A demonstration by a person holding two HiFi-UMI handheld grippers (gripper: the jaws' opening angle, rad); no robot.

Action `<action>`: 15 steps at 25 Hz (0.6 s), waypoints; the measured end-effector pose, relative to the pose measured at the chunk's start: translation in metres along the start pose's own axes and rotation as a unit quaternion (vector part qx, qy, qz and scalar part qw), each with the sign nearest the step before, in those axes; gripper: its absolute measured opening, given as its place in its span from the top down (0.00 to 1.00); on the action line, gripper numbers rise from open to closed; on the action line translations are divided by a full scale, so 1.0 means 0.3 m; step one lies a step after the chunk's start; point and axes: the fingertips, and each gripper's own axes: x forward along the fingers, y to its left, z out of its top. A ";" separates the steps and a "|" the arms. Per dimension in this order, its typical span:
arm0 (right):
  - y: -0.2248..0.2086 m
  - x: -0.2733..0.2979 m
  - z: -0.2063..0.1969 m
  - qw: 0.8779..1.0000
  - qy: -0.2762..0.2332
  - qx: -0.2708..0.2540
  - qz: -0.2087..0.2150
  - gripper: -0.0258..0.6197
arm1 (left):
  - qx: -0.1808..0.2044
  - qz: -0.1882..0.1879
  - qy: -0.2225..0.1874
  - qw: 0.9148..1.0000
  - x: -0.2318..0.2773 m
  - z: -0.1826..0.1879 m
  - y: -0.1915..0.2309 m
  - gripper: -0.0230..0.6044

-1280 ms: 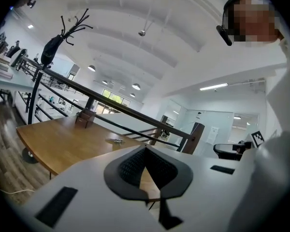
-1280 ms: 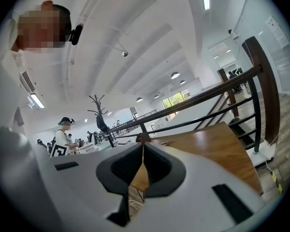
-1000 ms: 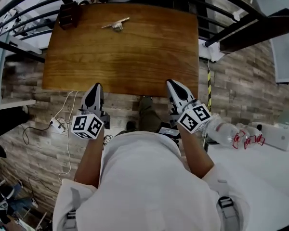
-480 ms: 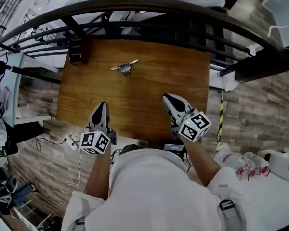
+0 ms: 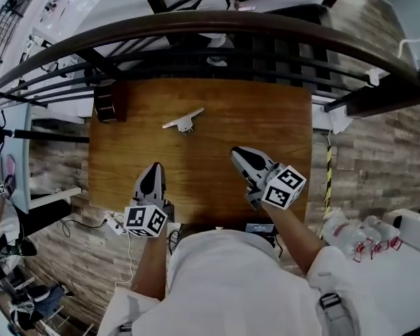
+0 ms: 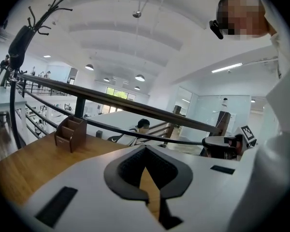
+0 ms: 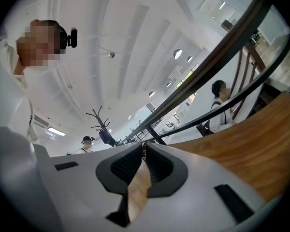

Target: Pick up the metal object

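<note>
A small metal object point(image 5: 183, 121), a flat bar with a short stub, lies on the far middle of the wooden table point(image 5: 266, 117). Both grippers hover over the table's near part, well short of the object. My left gripper point(image 5: 154, 168) points toward the far edge with its jaws together and nothing between them, as the left gripper view point(image 6: 145, 149) also shows. My right gripper point(image 5: 236, 153) sits to the object's near right, jaws shut and empty point(image 7: 144, 146). Neither gripper view shows the metal object.
A brown wooden box point(image 5: 106, 103) stands at the table's far left corner point(image 6: 70, 132). A dark curved railing point(image 5: 217, 26) runs just beyond the far edge. A power strip with cables point(image 5: 114, 222) lies on the floor at the near left.
Both grippers have moved forward from the table's near edge to over its surface, closer to the metal object. Their jaws stay shut.
</note>
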 end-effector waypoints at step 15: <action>-0.149 0.446 -0.174 0.967 -0.024 0.250 -0.036 0.72 | -0.022 -0.088 0.048 0.995 0.245 -0.114 0.248 0.96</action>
